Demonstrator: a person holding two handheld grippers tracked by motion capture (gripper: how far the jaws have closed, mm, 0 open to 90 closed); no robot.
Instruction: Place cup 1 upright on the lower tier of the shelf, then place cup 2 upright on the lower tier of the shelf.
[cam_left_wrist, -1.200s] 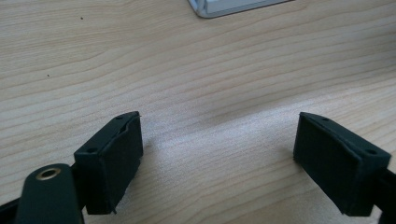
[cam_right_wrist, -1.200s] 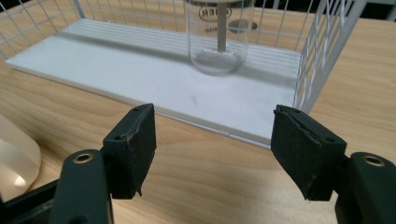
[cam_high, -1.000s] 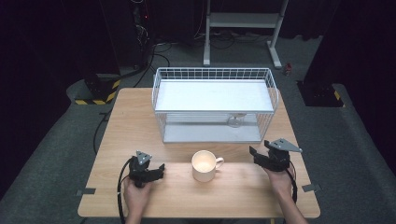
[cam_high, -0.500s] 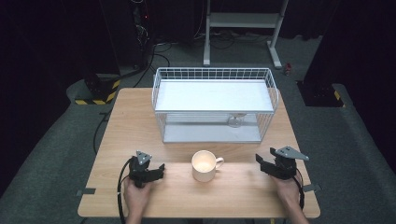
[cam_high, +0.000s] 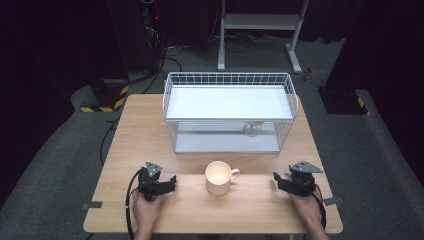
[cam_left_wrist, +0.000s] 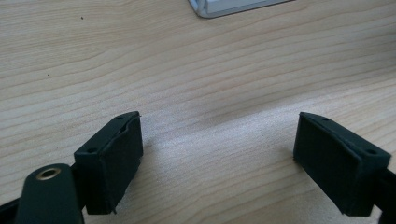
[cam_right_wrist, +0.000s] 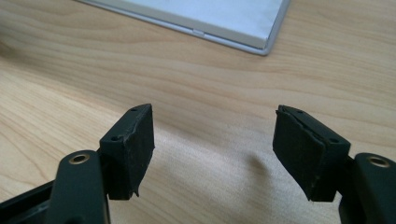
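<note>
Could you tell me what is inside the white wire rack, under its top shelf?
Under the white wire rack's top shelf, a clear glass stands at the right on the lower tray; its upper part is covered by the shelf.

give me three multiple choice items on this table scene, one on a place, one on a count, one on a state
1. Where does the mug stand?
A. inside the wire basket
B. on the table between the two grippers
C. on the floor

2. How many mugs are on the table?
A. one
B. two
C. three

3. How do the left gripper jaws stand?
A. shut on the mug
B. shut on nothing
C. open over bare wood

Key: 1 B, the high view shows it in front of the wire basket, between the grippers. 2 A, a single cream mug. 3 C, the left gripper view shows wood between the parted jaws.
</note>
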